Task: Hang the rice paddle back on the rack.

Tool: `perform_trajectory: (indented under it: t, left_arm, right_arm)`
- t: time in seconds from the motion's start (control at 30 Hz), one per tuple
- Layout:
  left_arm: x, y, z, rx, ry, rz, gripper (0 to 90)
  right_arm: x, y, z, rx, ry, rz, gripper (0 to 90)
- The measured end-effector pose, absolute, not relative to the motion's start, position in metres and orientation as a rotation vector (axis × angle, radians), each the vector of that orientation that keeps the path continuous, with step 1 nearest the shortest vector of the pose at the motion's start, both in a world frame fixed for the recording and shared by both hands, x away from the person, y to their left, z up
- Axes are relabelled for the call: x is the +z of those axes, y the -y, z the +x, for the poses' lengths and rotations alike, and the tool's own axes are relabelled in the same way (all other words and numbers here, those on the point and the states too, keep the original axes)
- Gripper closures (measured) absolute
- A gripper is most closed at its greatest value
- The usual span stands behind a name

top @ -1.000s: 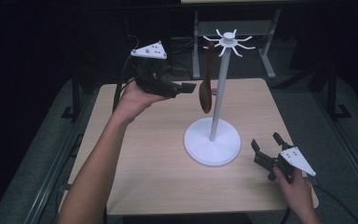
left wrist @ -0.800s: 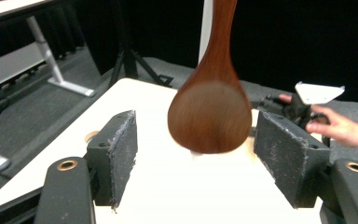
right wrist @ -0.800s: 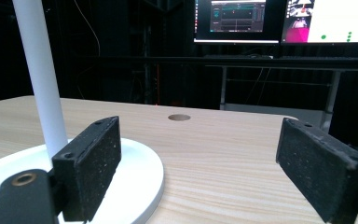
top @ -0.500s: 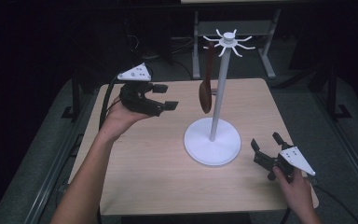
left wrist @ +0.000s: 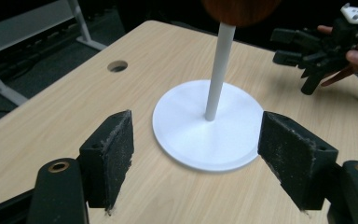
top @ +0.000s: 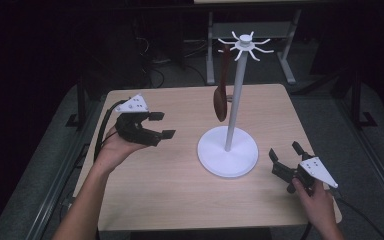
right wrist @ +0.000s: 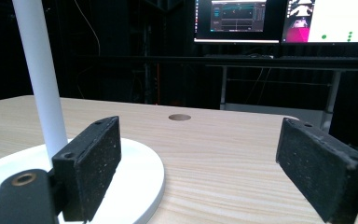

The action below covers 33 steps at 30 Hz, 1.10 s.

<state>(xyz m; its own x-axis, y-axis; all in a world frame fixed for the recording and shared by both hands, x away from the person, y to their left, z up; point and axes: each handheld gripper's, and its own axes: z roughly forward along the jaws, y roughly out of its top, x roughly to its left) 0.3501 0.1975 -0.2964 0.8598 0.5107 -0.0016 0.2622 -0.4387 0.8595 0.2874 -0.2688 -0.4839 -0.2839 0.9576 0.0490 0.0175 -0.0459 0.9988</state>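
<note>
Both tongs are matte black. The left tongs (top: pixel 157 125) carry a pale grey three-cornered plate with small dark dots, perhaps screws, and a black cable. The right tongs (top: pixel 286 157) bear the same plate. Their pads (left wrist: pixel 111 156) look rough, speckled and worn. Forearms are bare.

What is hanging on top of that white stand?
A brown wooden spoon hangs from one hook at the top of the white stand, bowl downward, beside the pole and above the round base. The other hooks look bare. How the handle's end catches the hook is too small to tell.
</note>
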Motion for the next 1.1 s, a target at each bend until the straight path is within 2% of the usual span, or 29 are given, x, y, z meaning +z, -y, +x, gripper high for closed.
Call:
perform_trajectory:
  t: [1.1]
  left_arm:
    - [-0.393,-0.240,0.303,0.381,-0.708,2.094,24.1]
  right_arm:
    - [-0.484,0.268,0.287,1.447,-1.406,1.105,13.5]
